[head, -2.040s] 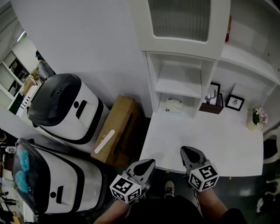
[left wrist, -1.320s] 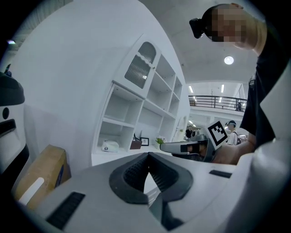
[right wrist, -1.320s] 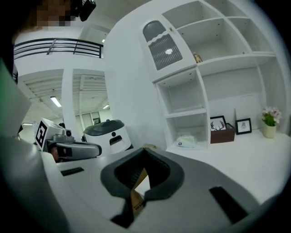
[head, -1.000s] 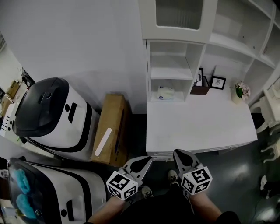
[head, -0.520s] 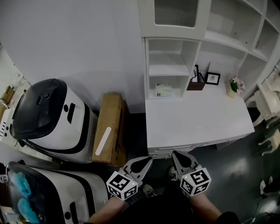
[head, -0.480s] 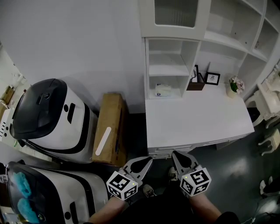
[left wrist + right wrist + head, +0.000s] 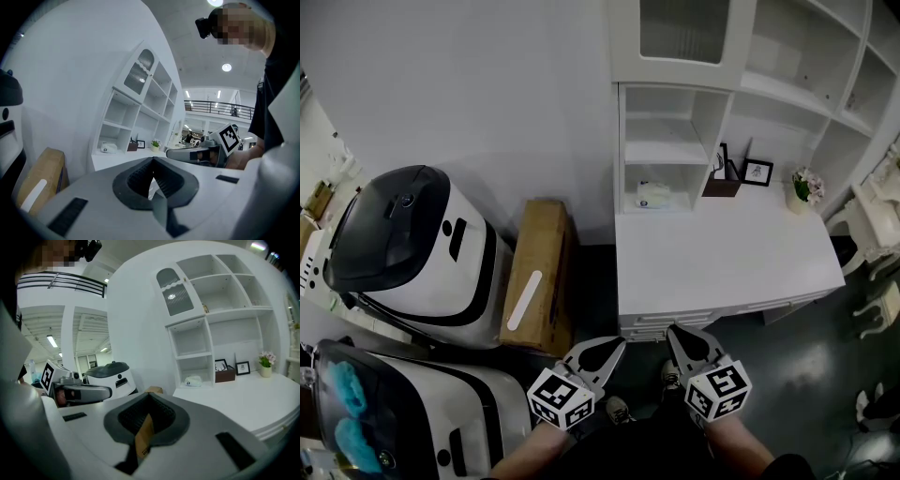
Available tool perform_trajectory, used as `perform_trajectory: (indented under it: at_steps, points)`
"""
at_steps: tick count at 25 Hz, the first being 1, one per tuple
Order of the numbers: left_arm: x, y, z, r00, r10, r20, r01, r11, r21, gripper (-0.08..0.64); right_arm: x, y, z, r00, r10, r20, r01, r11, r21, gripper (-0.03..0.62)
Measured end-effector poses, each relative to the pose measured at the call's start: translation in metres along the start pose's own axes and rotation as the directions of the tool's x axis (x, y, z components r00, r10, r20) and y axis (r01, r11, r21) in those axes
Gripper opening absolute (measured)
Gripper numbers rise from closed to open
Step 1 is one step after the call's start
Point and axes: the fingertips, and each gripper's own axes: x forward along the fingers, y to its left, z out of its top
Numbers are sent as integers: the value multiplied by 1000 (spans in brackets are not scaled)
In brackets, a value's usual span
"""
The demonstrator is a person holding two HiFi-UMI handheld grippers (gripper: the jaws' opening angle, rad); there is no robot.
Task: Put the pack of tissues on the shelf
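**Tissues shelved; both tongs empty**

Item: pack of tissues [image 7: 654,195], lying in the lowest shelf [image 7: 623,150] compartment at the desk's [image 7: 722,258] back left corner. My left tongs [image 7: 612,344] and right tongs [image 7: 677,332]: jaws closed together, gripping nothing, off the desk's front edge.

Left gripper [image 7: 616,344]: pale grey moulded shell. Its fingers [image 7: 93,187] taper to a shared point around a dark, ribbed hollow. Dark rectangular slots are set into the shell on either side.

Right gripper [image 7: 677,332]: identical in build, colour and slots.

Each unit carries a white cube printed with black square markers, the left cube [image 7: 560,401] and the right cube [image 7: 718,388].

Person: black top [image 7: 271,101], and dark clothing [image 7: 661,452] across the lower body. One pale shoe [image 7: 616,410] is visible. A black camera [image 7: 203,26] is mounted on the head.
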Motion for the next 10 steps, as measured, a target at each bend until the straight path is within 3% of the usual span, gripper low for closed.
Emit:
perform_trajectory:
  at_steps: [10]
  points:
    - [5, -12, -1, 1000, -4, -2, 4, 1000, 3, 5, -10, -5, 1, 1000, 4, 3, -4, 1000, -6, 3]
